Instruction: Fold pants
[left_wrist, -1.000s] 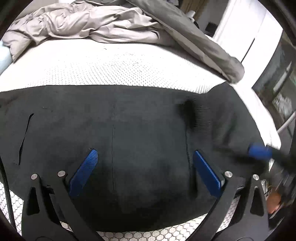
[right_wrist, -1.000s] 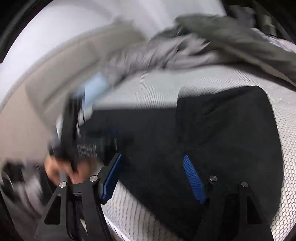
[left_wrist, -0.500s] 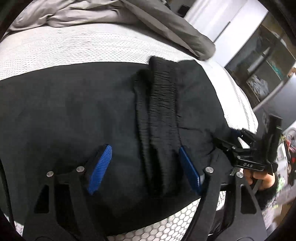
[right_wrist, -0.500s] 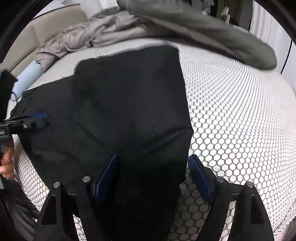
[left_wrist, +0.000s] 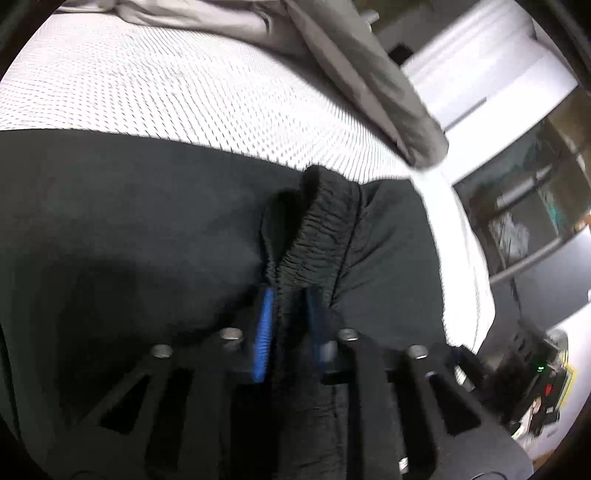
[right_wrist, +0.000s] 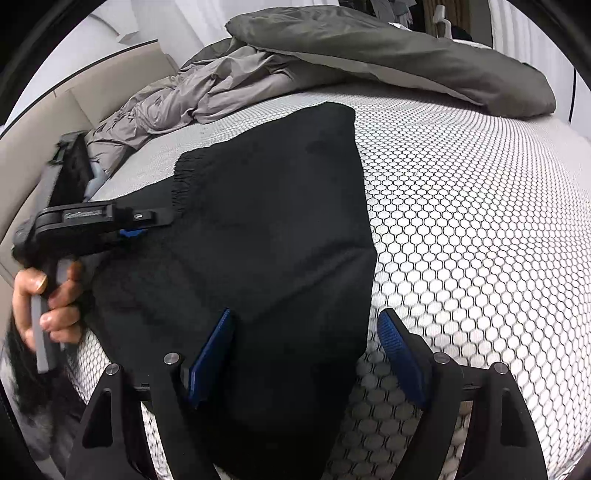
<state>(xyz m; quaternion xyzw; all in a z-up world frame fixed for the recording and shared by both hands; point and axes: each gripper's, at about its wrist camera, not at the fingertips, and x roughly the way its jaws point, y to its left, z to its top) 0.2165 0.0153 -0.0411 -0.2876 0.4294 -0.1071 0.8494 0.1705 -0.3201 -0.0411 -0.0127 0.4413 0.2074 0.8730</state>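
Left gripper (left_wrist: 286, 325) just closing, clenching pants (left_wrist: 147, 229) waistband (left_wrist: 317, 236) for lifting; right gripper (right_wrist: 306, 354) spread, straddling hem edge, not gripping.

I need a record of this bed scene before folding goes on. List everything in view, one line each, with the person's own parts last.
pants: one, black, spread on the mattress; elastic waistband bunched up.
mattress: one, white with honeycomb pattern, under the pants.
duvet: one, grey, crumpled at the far side of the mattress.
headboard: one, beige, far left in the right wrist view.
shelving: one unit, dark, beyond the bed; contents blurred.
left gripper: one, black with blue pads, just closed on the waistband.
right gripper: one, black with blue pads, jaws apart around the pants' edge.
left hand: one, holding the left gripper's handle.
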